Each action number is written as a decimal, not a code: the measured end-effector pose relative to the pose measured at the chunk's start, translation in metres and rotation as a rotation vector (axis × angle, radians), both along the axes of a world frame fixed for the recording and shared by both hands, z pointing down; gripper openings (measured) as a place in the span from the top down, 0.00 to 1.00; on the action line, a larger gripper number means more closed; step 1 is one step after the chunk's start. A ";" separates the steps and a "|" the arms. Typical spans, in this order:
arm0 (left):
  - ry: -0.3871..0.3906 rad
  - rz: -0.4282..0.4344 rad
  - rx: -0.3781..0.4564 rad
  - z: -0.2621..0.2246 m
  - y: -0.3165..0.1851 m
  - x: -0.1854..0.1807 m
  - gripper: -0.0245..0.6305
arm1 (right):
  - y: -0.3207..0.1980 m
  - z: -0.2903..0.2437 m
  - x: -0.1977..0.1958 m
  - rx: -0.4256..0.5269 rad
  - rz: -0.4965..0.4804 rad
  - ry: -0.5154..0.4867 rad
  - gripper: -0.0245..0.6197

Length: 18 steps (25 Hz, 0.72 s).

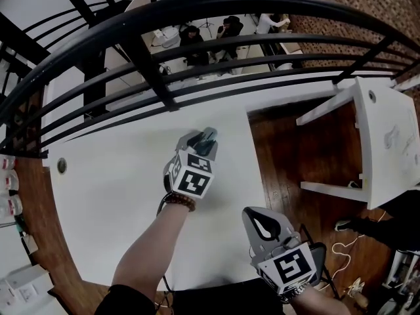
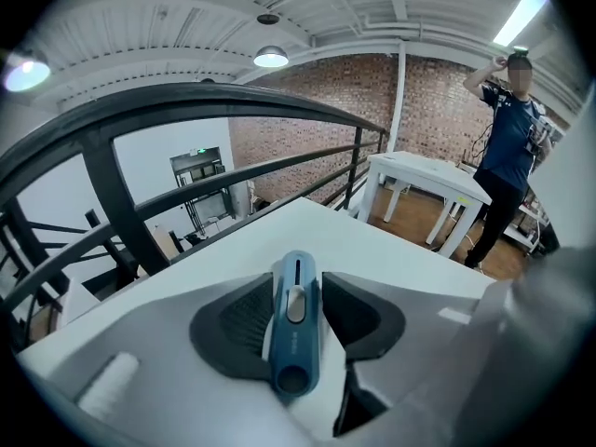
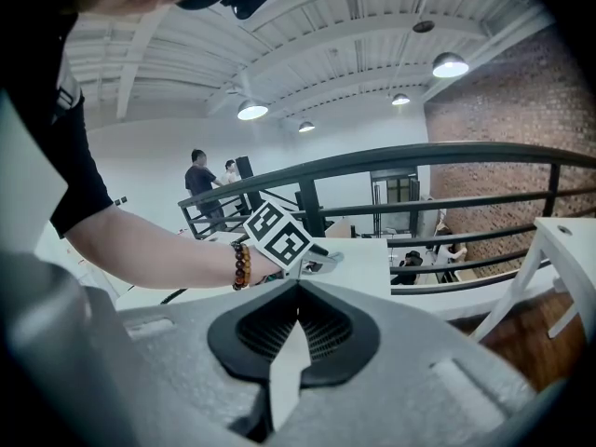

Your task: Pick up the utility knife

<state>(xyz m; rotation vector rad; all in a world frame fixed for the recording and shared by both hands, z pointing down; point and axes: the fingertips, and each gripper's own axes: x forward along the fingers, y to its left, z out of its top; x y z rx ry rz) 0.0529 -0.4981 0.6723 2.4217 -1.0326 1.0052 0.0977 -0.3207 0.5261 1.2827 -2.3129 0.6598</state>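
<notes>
A blue utility knife (image 2: 294, 347) with a grey slider lies lengthwise between the black pads of my left gripper (image 2: 296, 313). Both pads rest against its sides, just above the white table (image 2: 372, 240). In the head view the left gripper (image 1: 204, 138) reaches forward over the middle of the table (image 1: 111, 195), and the knife is mostly hidden between its fingers. My right gripper (image 1: 266, 228) hovers over the table's near right corner, its pads together with nothing in them. The right gripper view shows the right gripper (image 3: 298, 317) shut, and the left gripper (image 3: 324, 259) beyond it, past the marker cube.
A black curved railing (image 1: 216, 18) runs along the table's far edge. A second white table (image 1: 387, 143) stands to the right across a wooden floor (image 1: 308, 149). A round hole (image 1: 62, 166) sits near the table's left edge. A person (image 2: 507, 147) stands by the second table.
</notes>
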 end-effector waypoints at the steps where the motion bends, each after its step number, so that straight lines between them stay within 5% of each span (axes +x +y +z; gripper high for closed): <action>1: -0.002 0.005 0.002 0.000 0.001 0.002 0.69 | 0.001 0.001 0.001 -0.001 -0.003 -0.002 0.97; 18: 0.073 0.008 0.031 -0.055 0.053 -0.013 0.72 | 0.014 -0.038 -0.020 0.073 -0.036 -0.001 0.97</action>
